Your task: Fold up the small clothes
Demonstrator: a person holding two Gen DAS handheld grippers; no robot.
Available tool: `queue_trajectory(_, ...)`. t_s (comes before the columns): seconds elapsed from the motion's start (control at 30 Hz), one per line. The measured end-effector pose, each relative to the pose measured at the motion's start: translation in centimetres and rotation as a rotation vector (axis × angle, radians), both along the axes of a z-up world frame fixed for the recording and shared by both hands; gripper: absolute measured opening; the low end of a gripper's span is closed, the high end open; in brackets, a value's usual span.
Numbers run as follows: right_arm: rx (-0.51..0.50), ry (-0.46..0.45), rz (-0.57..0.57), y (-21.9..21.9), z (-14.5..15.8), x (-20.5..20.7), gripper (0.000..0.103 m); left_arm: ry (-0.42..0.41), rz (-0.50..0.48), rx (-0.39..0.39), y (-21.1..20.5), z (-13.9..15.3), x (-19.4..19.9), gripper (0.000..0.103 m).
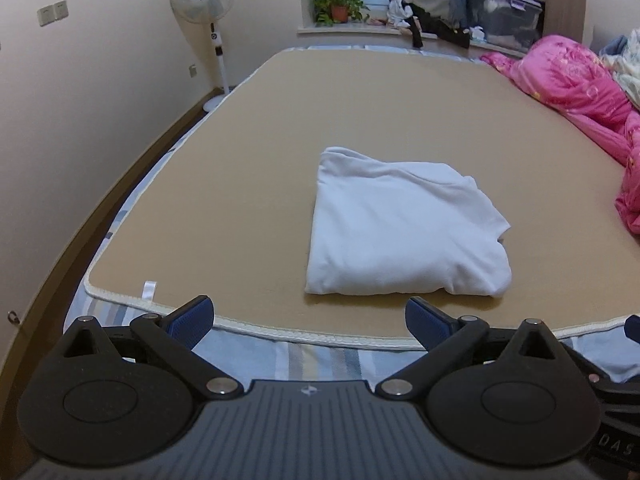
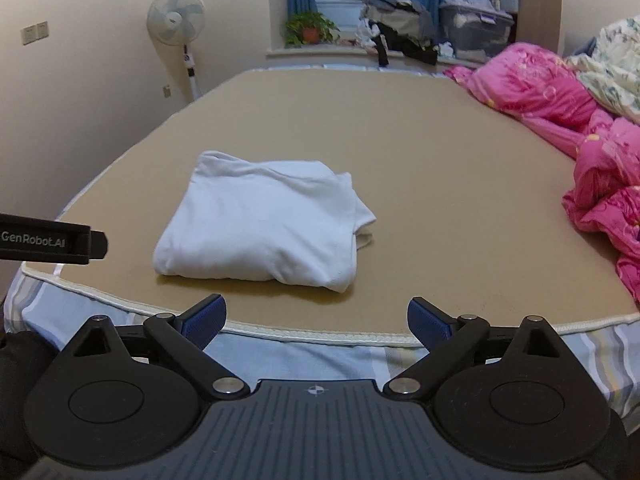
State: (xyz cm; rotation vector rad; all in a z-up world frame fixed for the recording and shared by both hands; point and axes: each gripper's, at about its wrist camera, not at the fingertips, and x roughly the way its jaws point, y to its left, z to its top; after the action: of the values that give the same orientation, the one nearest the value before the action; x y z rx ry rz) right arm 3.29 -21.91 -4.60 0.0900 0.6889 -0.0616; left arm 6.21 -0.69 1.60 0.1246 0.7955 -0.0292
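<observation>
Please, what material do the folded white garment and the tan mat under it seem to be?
The white garment looks like soft matte knit cotton: it shows gentle creases and rounded folds. The tan mat looks like a smooth woven or felt-like sheet with a stitched cream border; the exact fibre cannot be told.

White garment (image 1: 404, 232); tan mat (image 1: 240, 184); pink quilt (image 1: 576, 88) w/ floral print; striped sheet (image 1: 320, 360).

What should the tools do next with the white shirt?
Probably nothing more to fold: the white shirt already lies as a neat bundle on the tan mat. Both the left tool and right tool are open, empty and apart from it, so I would hold them back.
</observation>
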Motion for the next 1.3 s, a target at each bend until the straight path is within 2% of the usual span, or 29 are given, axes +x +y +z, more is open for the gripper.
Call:
queue_trajectory(0.2,0.002,-0.019,0.001,0.3,0.6,-0.7,0.097,-0.011,0.016,0.006,0.0,0.2,-0.3,0.102)
queue_trajectory(0.37,0.001,-0.025,0.011,0.7,0.7,-0.3,0.097,-0.004,0.016,0.071,-0.7,0.4,-0.1,0.102)
queue_trajectory(0.6,-0.005,-0.049,0.029,1.2,1.1,0.2,0.097,0.035,0.017,-0.033,0.2,0.8,0.3,0.102)
queue_trajectory(1.3,-0.026,-0.059,0.031,2.0,1.3,2.0,0.1,0.049,0.061,-0.009,0.4,0.2,0.9,0.102)
